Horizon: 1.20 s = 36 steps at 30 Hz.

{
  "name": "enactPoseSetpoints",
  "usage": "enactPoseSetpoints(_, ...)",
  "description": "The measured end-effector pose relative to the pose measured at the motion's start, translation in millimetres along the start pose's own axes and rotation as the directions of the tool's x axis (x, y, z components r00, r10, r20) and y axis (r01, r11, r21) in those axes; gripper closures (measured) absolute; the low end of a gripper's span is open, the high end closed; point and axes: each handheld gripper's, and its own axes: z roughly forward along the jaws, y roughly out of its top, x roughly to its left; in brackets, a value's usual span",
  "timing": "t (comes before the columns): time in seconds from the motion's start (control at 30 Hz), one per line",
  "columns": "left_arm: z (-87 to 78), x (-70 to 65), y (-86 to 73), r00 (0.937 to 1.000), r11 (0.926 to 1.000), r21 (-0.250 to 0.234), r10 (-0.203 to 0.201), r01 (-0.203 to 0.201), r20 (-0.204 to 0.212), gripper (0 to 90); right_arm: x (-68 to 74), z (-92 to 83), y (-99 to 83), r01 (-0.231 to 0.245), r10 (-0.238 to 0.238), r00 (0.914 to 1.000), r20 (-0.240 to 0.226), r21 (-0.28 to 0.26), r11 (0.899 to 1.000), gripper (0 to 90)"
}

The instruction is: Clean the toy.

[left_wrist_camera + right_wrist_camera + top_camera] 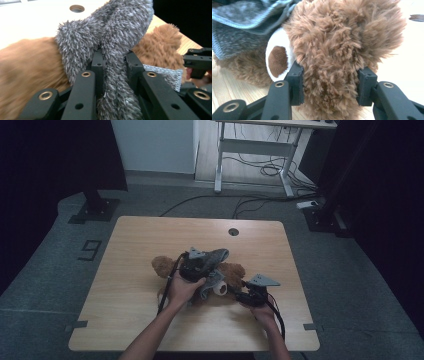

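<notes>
The brown plush bear lies at the middle of the high view, on the wooden bench, with a grey fuzzy garment draped over it. The left tongs are pinched nearly shut on a fold of that garment, which rises between their jaws in the centre of the left gripper view. The right tongs, just right of centre in the high view, are closed part-way on a furry limb of the bear, its pale paw pad at centre left of the right gripper view.

The likely trouble, as I judge it: the fluffy pile is slippery, so the fold may slide out of the left tongs if pulled hard. If the right tongs' hold on the soft limb gives, the whole bear may drag across the bench instead of the garment moving on it. The knit edge could also snag on a limb.

Writing: a mark like a "9" on the floor at centre left of the high view; no brand or label is legible.
</notes>
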Motion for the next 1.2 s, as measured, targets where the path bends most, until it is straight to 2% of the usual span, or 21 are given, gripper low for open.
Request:
enactPoseSetpoints(0.13, -22.9, 8.2, -4.3, 0.9984, 0.9994, -0.024, 0.022, -0.024, -0.052, 73.3, -0.5, -0.3, -0.3, -0.005, 0.005, 1.0000, -0.003, -0.001, 1.000, 50.8)
enactPoseSetpoints(0.2, -33.1, 18.2, -7.0, 0.9971, 0.9994, -0.032, 0.012, -0.015, -0.075, 73.3, -0.7, -0.2, -0.5, -0.008, 0.008, 1.0000, -0.003, -0.003, 1.000, 50.8)
enactPoseSetpoints(0.27, -41.9, 31.6, -11.0, 0.9958, 0.9991, -0.041, -0.014, 0.011, -0.091, 73.2, -0.7, -0.2, -0.6, -0.008, 0.008, 1.0000, -0.004, -0.003, 1.000, 50.8)
enactPoseSetpoints(0.3, -41.9, 31.6, -11.0, 0.9958, 0.9991, -0.041, -0.014, 0.011, -0.091, 73.2, -0.7, -0.2, -0.6, -0.008, 0.008, 1.0000, -0.004, -0.003, 1.000, 50.8)
enactPoseSetpoints(0.33, -50.4, 46.7, -15.7, 0.9930, 0.9979, -0.049, -0.046, 0.041, -0.108, 73.1, -1.2, 0.0, -0.7, -0.010, 0.010, 0.9999, -0.005, -0.005, 1.000, 50.8)
enactPoseSetpoints(0.43, -59.2, 70.1, -26.0, 0.9846, 0.9954, -0.045, -0.090, 0.085, -0.150, 73.1, -1.6, 0.1, -0.8, -0.013, 0.012, 0.9999, -0.006, -0.006, 1.000, 50.8)
enactPoseSetpoints(0.47, -59.2, 70.1, -26.0, 0.9846, 0.9954, -0.045, -0.090, 0.085, -0.150, 73.1, -1.5, 0.1, -0.8, -0.012, 0.012, 0.9999, -0.006, -0.006, 1.000, 50.8)
enactPoseSetpoints(0.5, -62.5, 85.4, -34.9, 0.9789, 0.9920, -0.030, -0.126, 0.123, -0.161, 73.0, -1.5, 0.2, -0.7, -0.013, 0.012, 0.9999, -0.006, -0.007, 1.000, 50.8)
enactPoseSetpoints(0.57, -65.0, 97.2, -43.1, 0.9723, 0.9870, -0.025, -0.161, 0.159, -0.170, 73.1, -1.6, 0.3, -0.8, -0.014, 0.014, 0.9999, -0.007, -0.008, 1.000, 50.8)
enactPoseSetpoints(0.63, -68.5, 102.6, -47.1, 0.9686, 0.9832, -0.030, -0.182, 0.180, -0.169, 73.1, -1.5, 0.4, -0.8, -0.014, 0.014, 0.9999, -0.007, -0.008, 1.000, 50.8)
enactPoseSetpoints(0.7, -73.3, 98.1, -44.8, 0.9707, 0.9850, -0.037, -0.173, 0.169, -0.167, 73.1, -1.6, 0.4, -0.8, -0.014, 0.014, 0.9999, -0.007, -0.008, 1.000, 50.8)
enactPoseSetpoints(0.77, -77.9, 84.0, -37.2, 0.9800, 0.9915, -0.047, -0.127, 0.121, -0.153, 73.1, -1.7, 0.3, -0.7, -0.013, 0.013, 0.9999, -0.006, -0.007, 1.000, 50.8)
enactPoseSetpoints(0.83, -80.4, 63.8, -26.4, 0.9902, 0.9944, -0.072, -0.085, 0.077, -0.111, 73.0, -2.1, 0.2, -0.8, -0.014, 0.014, 0.9999, -0.006, -0.005, 1.000, 50.8)
enactPoseSetpoints(0.93, -78.9, 40.0, -13.9, 0.9979, 0.9949, -0.093, -0.043, 0.038, -0.049, 73.0, -2.0, 0.1, -0.9, -0.015, 0.015, 0.9999, -0.005, -0.006, 1.000, 50.8)
enactPoseSetpoints(1.03, -69.9, 16.7, -1.6, 0.9998, 0.9941, -0.107, -0.017, 0.018, 0.012, 73.0, -2.0, 0.1, -0.9, -0.014, 0.014, 0.9999, -0.005, -0.006, 1.000, 50.8)
enactPoseSetpoints(1.1, -56.7, 1.1, 7.8, 0.9993, 0.9958, -0.090, 0.014, -0.011, 0.035, 73.1, -2.0, 0.2, -0.9, -0.019, 0.019, 0.9998, -0.006, -0.006, 1.000, 50.8)
enactPoseSetpoints(1.2, -34.7, -16.4, 18.1, 0.9977, 0.9977, -0.062, 0.032, -0.028, 0.060, 73.0, -2.0, -0.1, -0.8, -0.014, 0.014, 0.9999, -0.004, -0.004, 1.000, 50.8)
